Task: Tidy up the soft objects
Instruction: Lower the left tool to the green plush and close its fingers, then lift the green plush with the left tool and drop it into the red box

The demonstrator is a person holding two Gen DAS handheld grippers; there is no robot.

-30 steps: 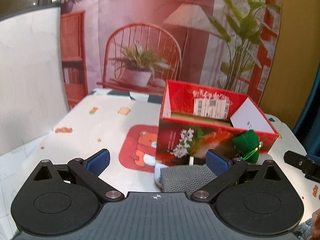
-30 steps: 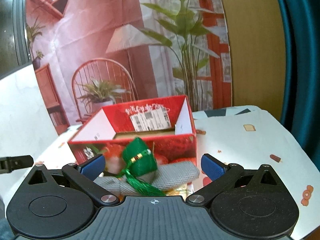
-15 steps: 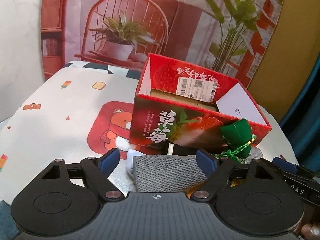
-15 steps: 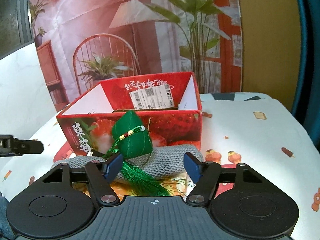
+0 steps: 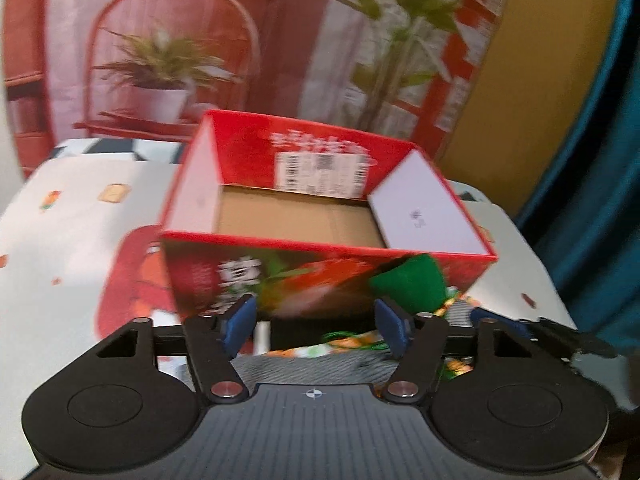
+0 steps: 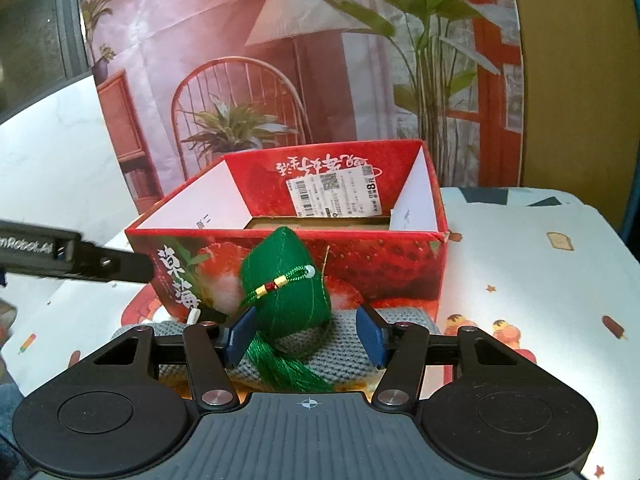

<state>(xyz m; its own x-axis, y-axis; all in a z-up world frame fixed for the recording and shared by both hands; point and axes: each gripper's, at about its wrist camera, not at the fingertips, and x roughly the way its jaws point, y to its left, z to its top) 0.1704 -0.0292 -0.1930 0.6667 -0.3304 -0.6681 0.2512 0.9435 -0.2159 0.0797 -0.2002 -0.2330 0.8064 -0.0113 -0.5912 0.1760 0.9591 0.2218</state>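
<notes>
A red strawberry box [image 6: 360, 264] stands open on the table; it also shows in the left wrist view [image 5: 320, 216], blurred. In front of it lies a grey knitted cloth [image 6: 344, 344] with a green zongzi-shaped plush [image 6: 284, 284] and its green tassel on top. My right gripper [image 6: 304, 334] has its jaws partly closed around the plush's lower part, with a gap on the right side. My left gripper [image 5: 318, 326] has its jaws narrowed over the grey cloth [image 5: 320, 368], with the plush [image 5: 408, 284] to its right.
The table has a white cloth with small printed pictures [image 6: 540, 280] and a red bear mat [image 5: 132, 280]. The left gripper's body [image 6: 72, 256] reaches in from the left of the right wrist view. A printed backdrop hangs behind the table.
Both grippers' jaws have narrowed. The left gripper has risen, so the box floor now shows. The right gripper has moved closer to the plush.
</notes>
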